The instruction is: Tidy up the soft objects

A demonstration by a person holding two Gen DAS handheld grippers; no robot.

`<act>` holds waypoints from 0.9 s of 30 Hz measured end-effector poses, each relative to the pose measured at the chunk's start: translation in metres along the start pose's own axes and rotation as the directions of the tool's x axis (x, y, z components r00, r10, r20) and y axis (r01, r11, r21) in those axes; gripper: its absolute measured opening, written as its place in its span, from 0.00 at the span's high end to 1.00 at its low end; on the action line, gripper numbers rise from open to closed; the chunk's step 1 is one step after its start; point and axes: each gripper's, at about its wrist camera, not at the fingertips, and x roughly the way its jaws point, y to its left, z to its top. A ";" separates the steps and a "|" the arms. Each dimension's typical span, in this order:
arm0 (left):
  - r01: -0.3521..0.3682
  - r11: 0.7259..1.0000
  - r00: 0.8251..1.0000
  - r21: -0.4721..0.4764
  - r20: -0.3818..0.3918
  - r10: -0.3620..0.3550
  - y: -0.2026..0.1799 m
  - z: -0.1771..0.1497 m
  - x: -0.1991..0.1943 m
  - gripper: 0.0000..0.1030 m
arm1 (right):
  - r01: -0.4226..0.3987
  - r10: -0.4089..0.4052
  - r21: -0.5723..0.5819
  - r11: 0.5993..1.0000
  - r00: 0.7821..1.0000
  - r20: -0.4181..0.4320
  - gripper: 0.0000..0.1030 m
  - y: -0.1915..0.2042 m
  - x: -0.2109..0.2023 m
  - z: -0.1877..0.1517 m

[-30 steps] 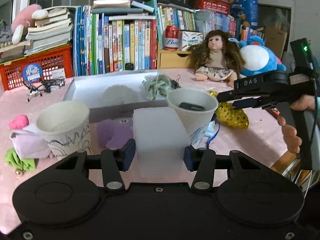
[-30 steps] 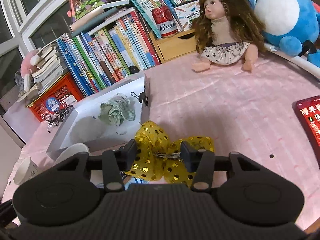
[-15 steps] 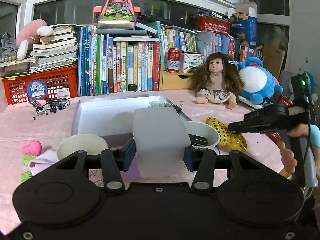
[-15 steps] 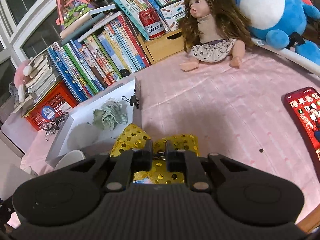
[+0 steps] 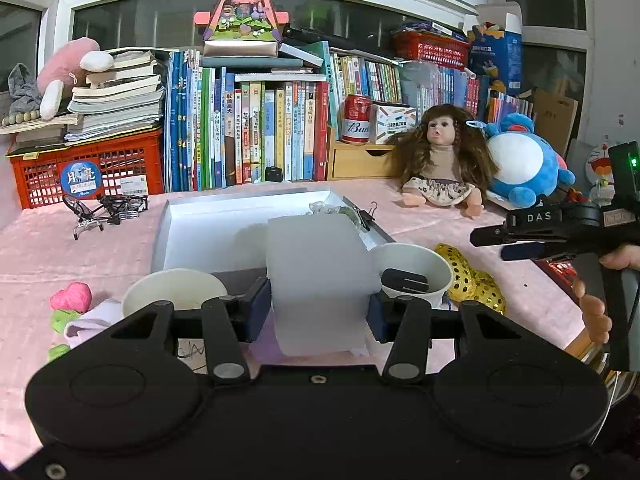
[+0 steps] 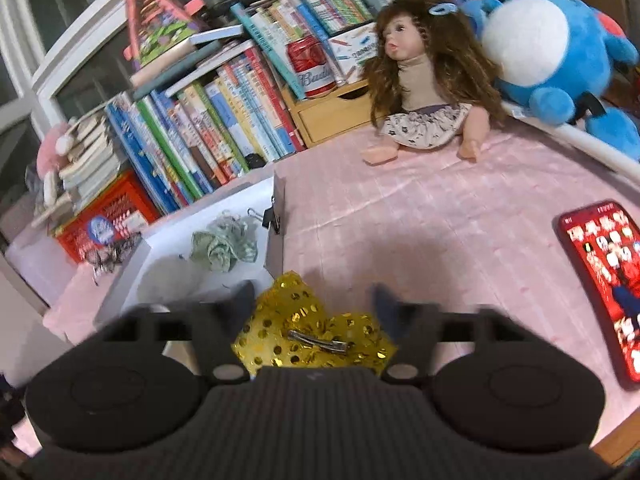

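Note:
My left gripper is shut on a white foam block, held upright above the table in front of the white box. A crumpled green cloth lies inside that box. A gold sequin bow with a metal clip lies on the pink cloth between the fingers of my right gripper. Its jaws are opening and blurred, with the pads clear of the bow. In the left wrist view the right gripper hovers over the bow, a hand on its handle.
Two paper cups stand before the box, the right one holding a black item. Pink, green and lavender soft pieces lie at the left. A doll, a blue plush, books, glasses and a red phone surround the area.
The right gripper closed on the gold bow, then spread wide again, leaving the bow on the table. The left gripper rose a little with the white block.

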 end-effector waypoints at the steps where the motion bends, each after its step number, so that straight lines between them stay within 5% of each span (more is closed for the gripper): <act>1: 0.000 1.000 1.000 0.000 -0.001 0.000 0.001 -0.001 0.001 0.55 | 0.002 -0.003 -0.038 0.999 1.000 -0.008 0.18 0.003 0.001 -0.001; 5: -0.004 1.000 1.000 -0.001 -0.007 0.004 0.002 -0.002 0.003 0.55 | 0.024 -0.031 -0.142 0.990 0.998 -0.049 0.00 0.011 0.009 -0.010; 12: -0.001 1.000 1.000 0.008 -0.013 0.001 -0.001 -0.002 0.006 0.55 | 0.016 -0.034 -0.148 0.989 0.992 -0.120 0.00 0.013 0.032 -0.025; 21: -0.004 1.000 1.000 0.006 -0.022 0.004 -0.002 -0.003 0.009 0.55 | 0.027 -0.033 -0.091 0.996 0.997 -0.067 0.00 0.001 0.047 -0.029; 27: -0.005 1.000 1.000 0.005 -0.020 0.005 -0.001 -0.002 0.011 0.55 | 0.057 -0.059 -0.084 0.995 0.998 -0.027 0.20 0.004 0.041 -0.030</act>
